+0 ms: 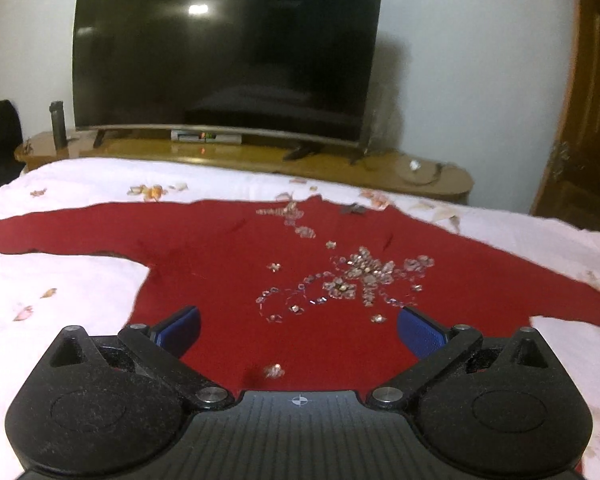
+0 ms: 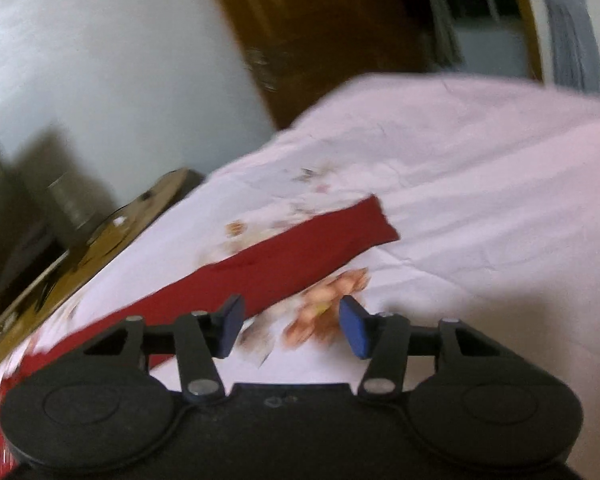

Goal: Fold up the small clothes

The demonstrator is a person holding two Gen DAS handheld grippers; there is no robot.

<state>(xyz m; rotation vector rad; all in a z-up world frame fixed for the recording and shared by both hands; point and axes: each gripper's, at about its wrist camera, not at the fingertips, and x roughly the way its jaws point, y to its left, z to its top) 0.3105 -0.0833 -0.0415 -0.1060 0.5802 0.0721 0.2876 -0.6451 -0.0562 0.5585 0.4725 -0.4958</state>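
At the far left of the left wrist view a dark flask (image 1: 57, 124) stands on the wooden stand (image 1: 260, 158), beside the big black television (image 1: 224, 52); a brown door (image 1: 584, 104) closes the right edge. The red top (image 1: 228, 264) lies flat on the white floral sheet (image 1: 60, 292), its beadwork (image 1: 348, 276) right of centre. The left gripper (image 1: 298, 334) hangs over it, jaws wide, holding nothing. The right wrist view is blurred: a red sleeve (image 2: 300, 248) runs diagonally, and the right gripper (image 2: 291, 330) is half open and empty over the sheet.
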